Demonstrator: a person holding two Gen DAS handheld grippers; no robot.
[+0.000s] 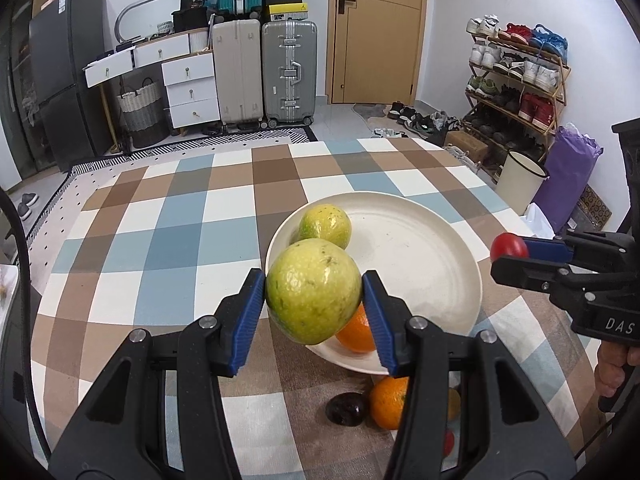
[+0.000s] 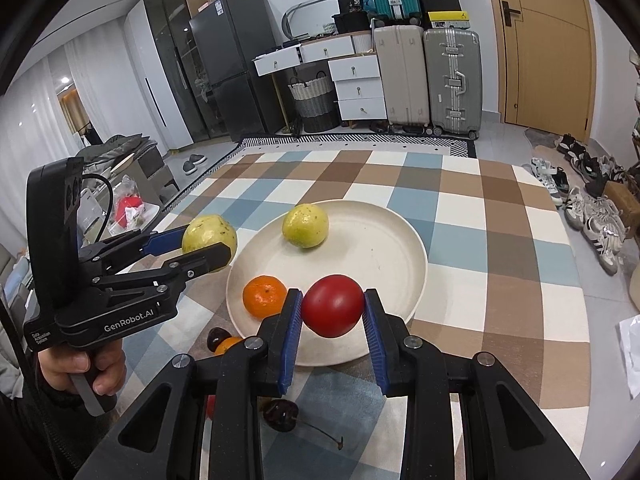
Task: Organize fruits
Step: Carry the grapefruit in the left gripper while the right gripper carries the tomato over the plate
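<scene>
The left gripper (image 1: 314, 296) clamps a yellow-green guava (image 1: 313, 290) between its blue pads, held over the near-left rim of a cream plate (image 1: 420, 256). The right gripper (image 2: 332, 306) grips a red tomato (image 2: 333, 305) above the plate's near edge. On the plate lie a second guava (image 2: 305, 226) and a tangerine (image 2: 265, 296). More fruit, including a cherry (image 2: 281, 415), sits on the checked tablecloth (image 2: 500, 240).

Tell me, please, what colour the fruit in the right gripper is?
Red: the round fruit clamped in the right gripper shows best in the right wrist view.
</scene>
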